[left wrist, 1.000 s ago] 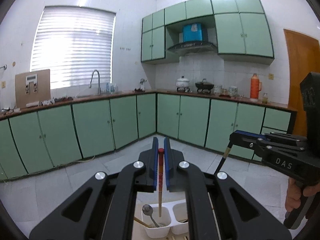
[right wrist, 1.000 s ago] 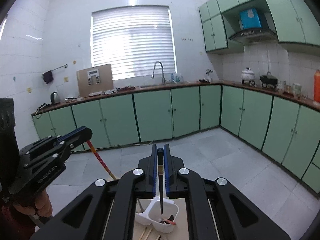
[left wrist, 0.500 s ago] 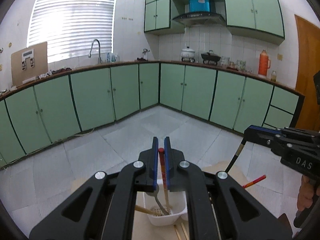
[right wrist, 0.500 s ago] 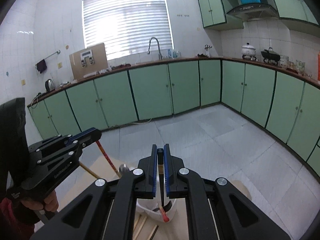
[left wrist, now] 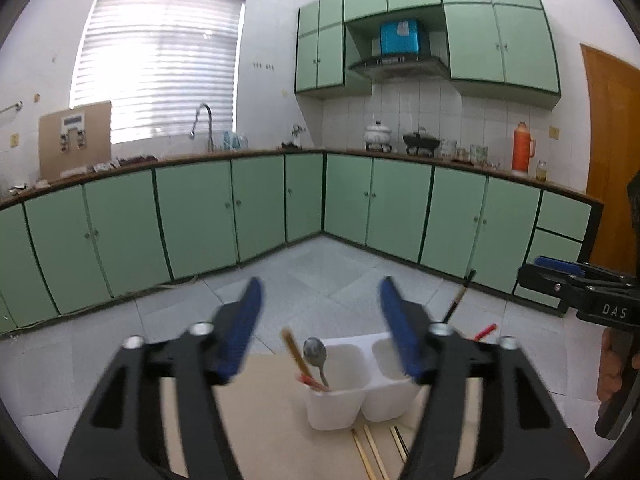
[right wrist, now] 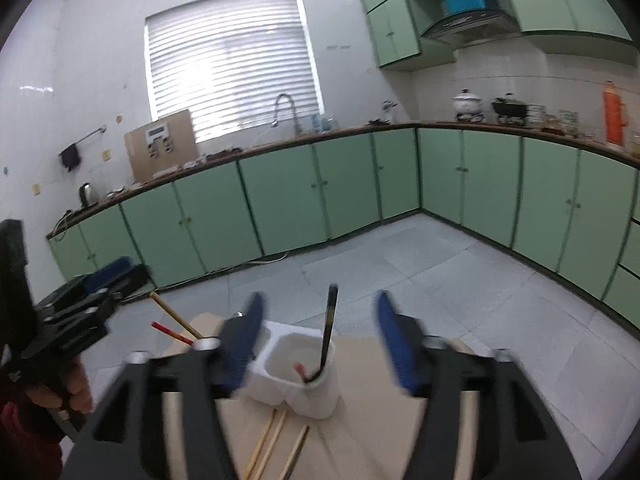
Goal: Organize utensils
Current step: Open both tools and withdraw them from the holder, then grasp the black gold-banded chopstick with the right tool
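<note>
holder: a white two-compartment plastic utensil holder (left wrist: 356, 396) stands on a pale wooden board (left wrist: 264, 420), straight ahead of both grippers.
left compartment: as seen from the left wrist camera, it holds a metal spoon (left wrist: 315, 354) bowl-up, a wooden chopstick (left wrist: 294, 350) and a red-tipped stick (left wrist: 308, 381), all leaning.
right compartment: a dark chopstick (right wrist: 329, 332) leans against the rim with nothing gripping it; a red-tipped stick (right wrist: 299, 369) lies low inside.
loose chopsticks: several pale wooden chopsticks (right wrist: 272, 440) lie flat on the board just in front of the holder.
left gripper: the left gripper (left wrist: 320, 312) has its blue-padded jaws opening, spread wide above the holder, with nothing pressed between the pads.
right gripper: the right gripper (right wrist: 320, 320) is likewise opening, jaws wide; the dark chopstick stands between them, touching neither pad.
hands: a hand (left wrist: 610, 368) grips the right tool's handle at the picture's edge.
surroundings: green cabinets (left wrist: 200, 216) and a grey tiled floor (left wrist: 320, 272) beyond.
</note>
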Motion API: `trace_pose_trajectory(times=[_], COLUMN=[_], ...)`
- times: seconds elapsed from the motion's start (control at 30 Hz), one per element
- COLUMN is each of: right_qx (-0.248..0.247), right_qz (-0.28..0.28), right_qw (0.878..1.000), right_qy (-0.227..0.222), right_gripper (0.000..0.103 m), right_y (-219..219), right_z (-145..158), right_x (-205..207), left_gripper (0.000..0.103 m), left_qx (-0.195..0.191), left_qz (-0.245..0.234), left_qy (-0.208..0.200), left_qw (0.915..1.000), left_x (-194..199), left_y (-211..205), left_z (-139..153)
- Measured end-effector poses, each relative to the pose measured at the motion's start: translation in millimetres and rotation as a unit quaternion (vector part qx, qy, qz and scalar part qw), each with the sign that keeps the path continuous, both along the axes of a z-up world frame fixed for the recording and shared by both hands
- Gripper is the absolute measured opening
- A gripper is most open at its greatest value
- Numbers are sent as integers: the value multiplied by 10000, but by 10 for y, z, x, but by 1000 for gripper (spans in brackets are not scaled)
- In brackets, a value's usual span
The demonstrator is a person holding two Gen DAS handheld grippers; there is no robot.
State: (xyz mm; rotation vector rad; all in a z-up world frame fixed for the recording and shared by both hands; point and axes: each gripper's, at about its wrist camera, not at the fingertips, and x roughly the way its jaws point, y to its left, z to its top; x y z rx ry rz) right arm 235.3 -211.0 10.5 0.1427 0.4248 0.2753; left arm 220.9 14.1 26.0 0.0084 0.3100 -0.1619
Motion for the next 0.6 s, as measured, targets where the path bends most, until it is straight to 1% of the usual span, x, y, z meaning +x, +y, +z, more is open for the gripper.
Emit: trace_pose_trajectory(times=[0.03,0.07,0.1,0.17,0.27,0.37,0.47,0.6], right_qx=[-15,-24,-25,-44,-76,-56,-226,-195], right_qz=[-43,-74,-140,-188,-324,-320,-336,-244], right_qw=[10000,10000,9999,9998,9994,9991,9978,9965], right_qy=[-20,-23,-20,9,119,287,525,773], right_gripper=[72,77,80,81,84,84,84,84], right_y=[-20,-28,-40,-39,2,65,147,244], right_z=[-41,-75,-154,-267,-565,-796,-1083,-1387], right_x=[-87,-140,-246,-365,-593,-707,-860,-1067], left_gripper=[77,81,81,82,86,86,86,86], left_qx=[11,11,13,2,56,242,411,490], left_qz=[50,65,73,143,249,304,341,391], left_qy=[-58,-83,-76,-2,71,313,648,980], left_qw=[10000,9999,9999,9999,9996,9988,9965,9932], left_x=[-125,-209,-297,-465,-670,-813,-937,-1083], left_y=[4,-3,-6,-6,-17,-38,-51,-6], left_z=[-29,-57,-101,-231,-455,-737,-1017,-1317])
